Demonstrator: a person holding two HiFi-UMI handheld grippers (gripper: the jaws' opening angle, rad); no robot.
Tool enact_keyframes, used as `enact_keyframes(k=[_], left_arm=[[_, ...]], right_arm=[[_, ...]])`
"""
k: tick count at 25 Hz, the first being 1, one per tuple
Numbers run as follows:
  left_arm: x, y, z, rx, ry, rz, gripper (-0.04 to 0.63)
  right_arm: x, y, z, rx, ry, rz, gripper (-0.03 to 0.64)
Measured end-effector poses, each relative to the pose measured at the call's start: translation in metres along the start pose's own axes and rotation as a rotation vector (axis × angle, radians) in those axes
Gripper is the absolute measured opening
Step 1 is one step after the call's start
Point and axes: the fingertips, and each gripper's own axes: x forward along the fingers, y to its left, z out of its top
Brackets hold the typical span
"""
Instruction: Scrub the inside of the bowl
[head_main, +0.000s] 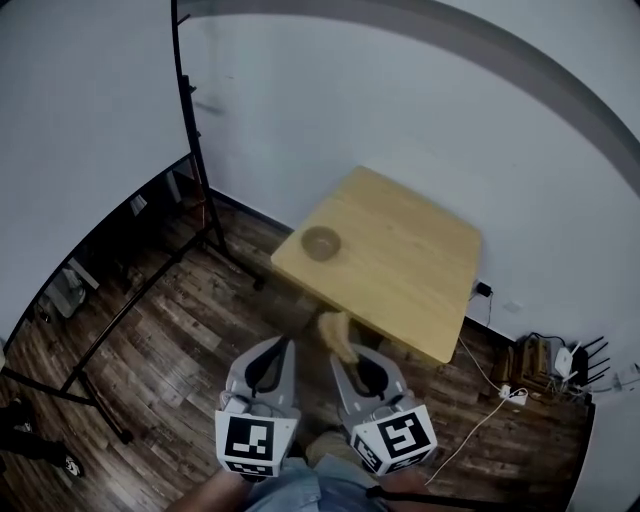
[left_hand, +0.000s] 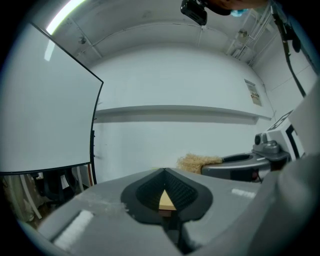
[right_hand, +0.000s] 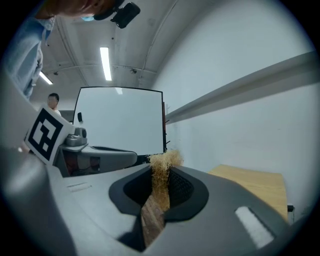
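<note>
A small round bowl (head_main: 321, 242) sits near the left corner of a light wooden table (head_main: 400, 270), well ahead of both grippers. My right gripper (head_main: 343, 352) is shut on a tan fibrous scrubber (head_main: 336, 331), held low in front of the table's near edge. In the right gripper view the scrubber (right_hand: 159, 176) sticks up between the jaws, with the table (right_hand: 255, 183) off to the right. My left gripper (head_main: 283, 347) is shut on nothing, close beside the right one. The left gripper view shows its jaws (left_hand: 164, 171) closed, with the scrubber (left_hand: 196, 162) to the right.
A black stand (head_main: 194, 130) rises left of the table, its legs (head_main: 110, 330) spread over the dark wood floor. Cables and a power strip (head_main: 514, 395) lie by the right wall. A whiteboard (right_hand: 118, 121) and a person (right_hand: 53, 101) show in the right gripper view.
</note>
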Motion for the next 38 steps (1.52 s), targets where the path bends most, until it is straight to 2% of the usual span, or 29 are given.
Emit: enact_keyframes(k=[5,12,18,21,27,31,38], left_arm=[[0.025,0.003,-0.025,-0.022,0.061,-0.023,0.021],[0.091,0.020,-0.040,-0.066,0.141,-0.011,0.021],[0.161,0.049,-0.043,-0.002,0.184,-0.010,0.021],[0.191,0.052,-0.040,0.005,0.196,-0.018,0.021],[0.241,0.058,-0.027,0.023,0.187,-0.022,0.021],[0.263,0.060,-0.009,0.003,0.161,-0.006,0.021],[0.291,0.079,0.012,0.045,0.120,-0.003,0.021]], right_arm=[[0.013,-0.016,-0.018,0.024,0.035,-0.019,0.061],[0.064,-0.072,-0.028,0.046,0.046,-0.042,0.061],[0.121,-0.128,-0.033,0.085,0.063,-0.043,0.061],[0.141,-0.152,-0.032,0.101,0.066,-0.046,0.061],[0.172,-0.188,-0.019,0.099,0.050,-0.033,0.061],[0.187,-0.205,-0.002,0.080,0.023,-0.020,0.061],[0.211,-0.220,0.021,0.060,-0.015,-0.013,0.061]])
